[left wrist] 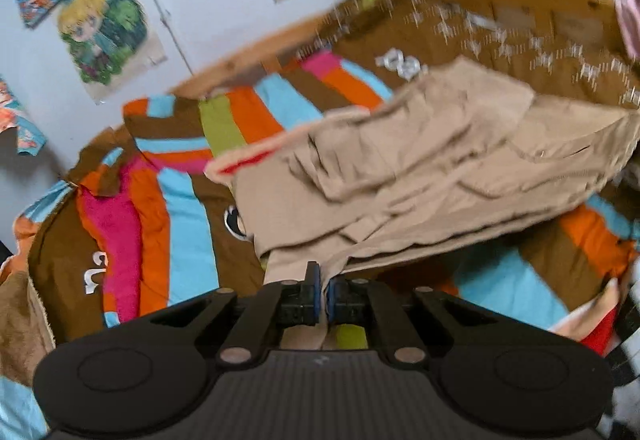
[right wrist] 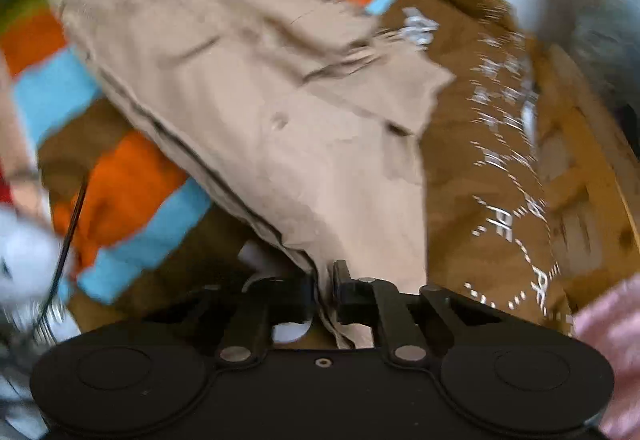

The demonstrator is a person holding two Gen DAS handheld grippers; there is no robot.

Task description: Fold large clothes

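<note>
Over a striped blanket (left wrist: pixel 176 207) on the bed, beige trousers (left wrist: pixel 420 159) are held lifted, pinched by both the left gripper (left wrist: pixel 323 294) and right gripper (right wrist: pixel 325 294), so a fold-over seems underway, and matched edges are called for next.

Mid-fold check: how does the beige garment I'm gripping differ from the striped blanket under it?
The beige garment is one plain tan colour; the striped blanket has blue, orange, pink, green and brown bands. The garment is pinched by both the left hand-held gripper and the right hand-held gripper; the blanket is ungripped. The garment lies creased and layered on top; the blanket is spread beneath. Both are soft fabric on the bed.
</note>
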